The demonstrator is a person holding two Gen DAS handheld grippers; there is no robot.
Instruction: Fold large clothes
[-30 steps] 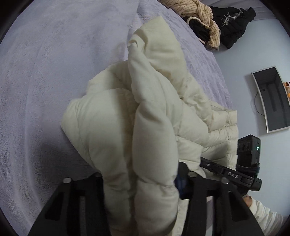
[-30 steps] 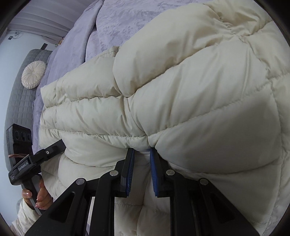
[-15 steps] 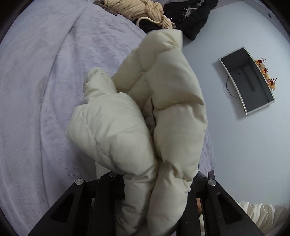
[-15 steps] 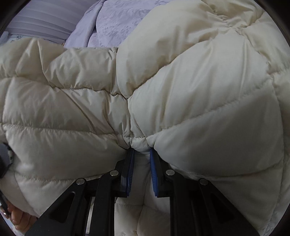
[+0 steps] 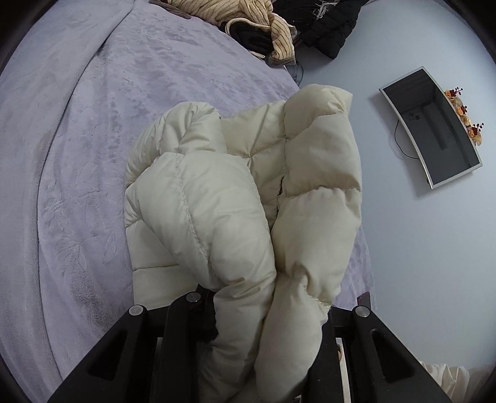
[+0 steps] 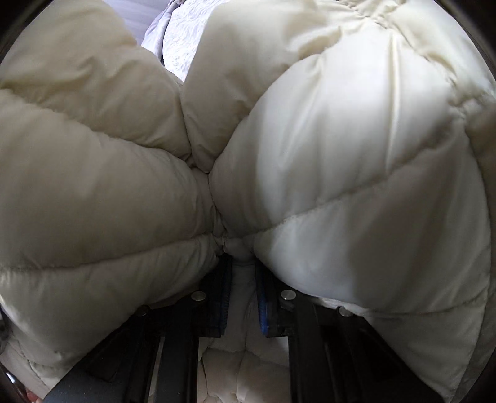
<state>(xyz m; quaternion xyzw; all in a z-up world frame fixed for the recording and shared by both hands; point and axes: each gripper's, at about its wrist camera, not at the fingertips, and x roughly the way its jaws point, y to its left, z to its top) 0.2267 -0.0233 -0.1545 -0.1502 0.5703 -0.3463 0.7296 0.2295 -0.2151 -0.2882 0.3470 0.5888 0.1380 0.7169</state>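
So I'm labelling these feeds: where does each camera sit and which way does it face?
Left wrist: on the left gripper, facing along its fingers over the cream puffer jacket to the bed and wall monitor.
Right wrist: on the right gripper, blue-padded fingers pinching jacket folds that fill the view.
Shared: the jacket.

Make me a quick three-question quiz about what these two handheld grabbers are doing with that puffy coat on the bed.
1. True or false: both grippers are shut on the cream puffer jacket.
2. What lies at the far edge of the lavender bedspread? A) a beige striped garment and a black jacket B) a stack of books C) a laptop
3. Fill in: the dark mirror is mounted on the ____.

Key: 1 true, the left gripper and right gripper each pinch a bunch of fabric between their jaws; 2 A; 3 wall.
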